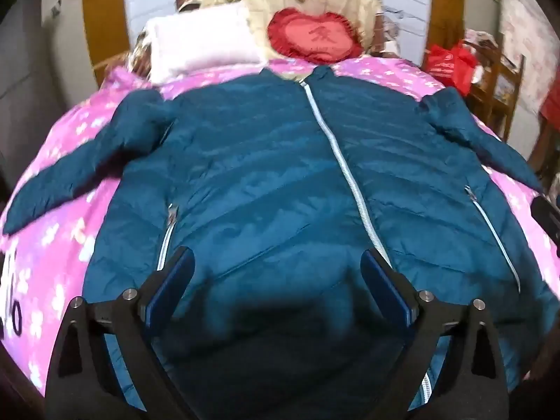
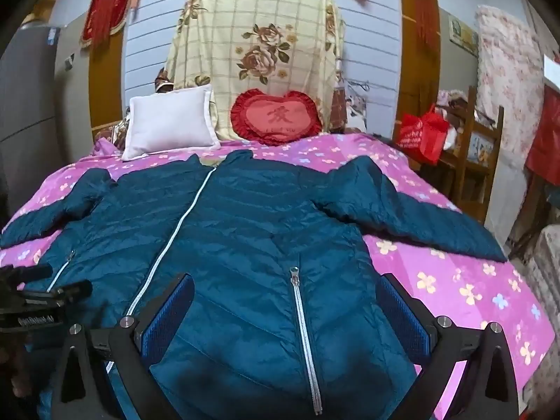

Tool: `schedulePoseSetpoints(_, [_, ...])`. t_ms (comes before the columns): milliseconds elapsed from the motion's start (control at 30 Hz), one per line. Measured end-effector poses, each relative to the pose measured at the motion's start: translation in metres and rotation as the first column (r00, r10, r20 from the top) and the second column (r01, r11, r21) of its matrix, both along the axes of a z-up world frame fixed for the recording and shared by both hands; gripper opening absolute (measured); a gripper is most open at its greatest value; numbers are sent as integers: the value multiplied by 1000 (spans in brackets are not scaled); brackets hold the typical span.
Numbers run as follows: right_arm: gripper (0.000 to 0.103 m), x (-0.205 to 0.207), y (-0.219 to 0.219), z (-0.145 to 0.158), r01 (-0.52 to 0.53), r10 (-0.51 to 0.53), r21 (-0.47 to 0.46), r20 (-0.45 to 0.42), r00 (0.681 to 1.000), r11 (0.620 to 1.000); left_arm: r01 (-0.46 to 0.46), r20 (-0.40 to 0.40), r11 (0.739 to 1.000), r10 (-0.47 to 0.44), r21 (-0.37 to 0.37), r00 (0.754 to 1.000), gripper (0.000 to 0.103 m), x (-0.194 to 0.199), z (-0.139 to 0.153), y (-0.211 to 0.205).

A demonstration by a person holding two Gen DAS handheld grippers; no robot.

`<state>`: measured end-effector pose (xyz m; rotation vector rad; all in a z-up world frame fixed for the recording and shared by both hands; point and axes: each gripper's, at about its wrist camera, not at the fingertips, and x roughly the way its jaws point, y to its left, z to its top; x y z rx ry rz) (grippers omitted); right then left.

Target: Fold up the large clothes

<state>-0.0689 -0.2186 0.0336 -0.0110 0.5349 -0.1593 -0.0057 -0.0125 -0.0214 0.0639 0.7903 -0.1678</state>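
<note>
Beneath 2 spread, empty grippers, left and right: teal jacket, seemingly untouched, flat on bed.

Both cameras sit at the near end of the bed and look toward its far end, tilted downward. The left wrist view hangs close above the near left half of the teal jacket, looking more steeply down. The right wrist view looks flatter, over the jacket's right half, and takes in more wall. Both share the jacket, the pink bedcover, the white pillow and the red heart cushion.
</note>
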Motion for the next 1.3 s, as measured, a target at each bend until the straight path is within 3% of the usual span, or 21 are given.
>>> schedulePoseSetpoints(100, [103, -4, -6, 1, 12, -12, 0, 14, 1000, 1000, 6, 80, 999, -3, -38, 997, 96, -7, 4, 1])
schedulePoseSetpoints(200, [103, -5, -8, 0, 13, -13, -4, 4, 1000, 1000, 12, 106, 994, 0, -105, 994, 96, -8, 11, 4])
schedulePoseSetpoints(333, [103, 0, -10, -6, -1, 2, 14, -36, 999, 1000, 32, 78, 995, -25, -94, 997, 97, -5, 15, 5])
schedulePoseSetpoints(533, [103, 5, -14, -12, 36, -34, 28, -76, 997, 999, -70, 65, 997, 71, -7, 995, 96, -6, 9, 5])
schedulePoseSetpoints(767, [103, 5, -18, -16, 65, -63, 7, -106, 992, 998, -35, 47, 999, 36, -23, 998, 97, -7, 6, -3])
schedulePoseSetpoints(900, [103, 7, -21, -17, 84, -83, 5, -125, 989, 996, -10, -12, 999, 9, -48, 1000, 97, -2, -6, 5])
schedulePoseSetpoints(1067, [103, 9, -24, -18, 102, -101, -2, -142, 985, 995, -32, -58, 994, 27, -102, 998, 97, 4, -10, 12])
schedulePoseSetpoints(1300, [103, 9, -23, -20, 97, -97, -3, -125, 987, 995, -49, -57, 993, 43, -110, 997, 97, 2, -10, 12])
